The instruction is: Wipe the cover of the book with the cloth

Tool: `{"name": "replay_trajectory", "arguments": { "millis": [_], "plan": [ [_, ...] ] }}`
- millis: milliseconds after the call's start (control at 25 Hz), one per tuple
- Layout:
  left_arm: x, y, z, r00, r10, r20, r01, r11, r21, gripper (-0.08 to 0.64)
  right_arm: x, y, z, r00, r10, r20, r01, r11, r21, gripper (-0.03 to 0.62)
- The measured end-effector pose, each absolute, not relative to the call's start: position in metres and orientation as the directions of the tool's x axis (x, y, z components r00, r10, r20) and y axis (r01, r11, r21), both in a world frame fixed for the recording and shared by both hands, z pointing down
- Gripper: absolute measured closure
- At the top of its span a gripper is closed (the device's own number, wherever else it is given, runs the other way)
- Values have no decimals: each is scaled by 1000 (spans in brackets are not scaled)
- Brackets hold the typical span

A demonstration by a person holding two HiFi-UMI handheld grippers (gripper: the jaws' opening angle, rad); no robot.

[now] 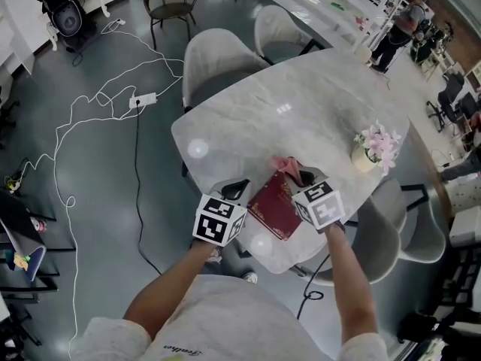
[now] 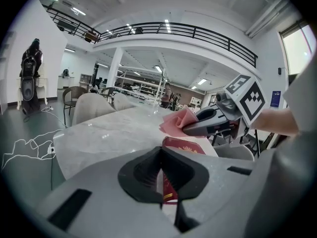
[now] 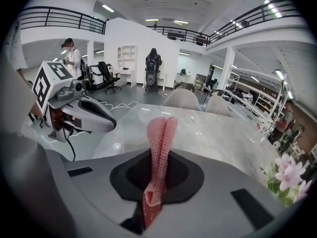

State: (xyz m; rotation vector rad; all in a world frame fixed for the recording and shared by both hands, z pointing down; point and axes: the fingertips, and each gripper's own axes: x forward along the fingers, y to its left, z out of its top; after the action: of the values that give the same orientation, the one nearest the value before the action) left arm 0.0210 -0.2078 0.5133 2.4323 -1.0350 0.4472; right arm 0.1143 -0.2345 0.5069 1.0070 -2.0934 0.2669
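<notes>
Left gripper (image 1: 236, 189) clamped on the near-left edge of the book (image 1: 276, 206) at the table (image 1: 301, 89) rim, right gripper (image 1: 308, 177) pinching the cloth (image 1: 288, 166) over its far end, perhaps just off the cover: we should lower it flat and stroke evenly toward the clamp.

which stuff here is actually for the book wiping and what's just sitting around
In the job: book, clamped at its edge by the left hand-held gripper; pink cloth, clamped in the right hand-held gripper.
Just lying about: flower pot, chairs, power strip.
</notes>
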Motion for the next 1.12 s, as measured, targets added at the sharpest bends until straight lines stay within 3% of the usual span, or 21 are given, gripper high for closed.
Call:
{"name": "replay_trajectory", "arguments": {
  "millis": [400,1120],
  "plan": [
    [21,-229,521,688,-558,463,-713,-638,290,552,123,-289,522,-318,-547,774,-706,681,191,574],
    [0,-255,537,675,-548,494,-723,-624,296,552,130,-326,588,-272,-388,881,-734,675,71,574]
  ]
}}
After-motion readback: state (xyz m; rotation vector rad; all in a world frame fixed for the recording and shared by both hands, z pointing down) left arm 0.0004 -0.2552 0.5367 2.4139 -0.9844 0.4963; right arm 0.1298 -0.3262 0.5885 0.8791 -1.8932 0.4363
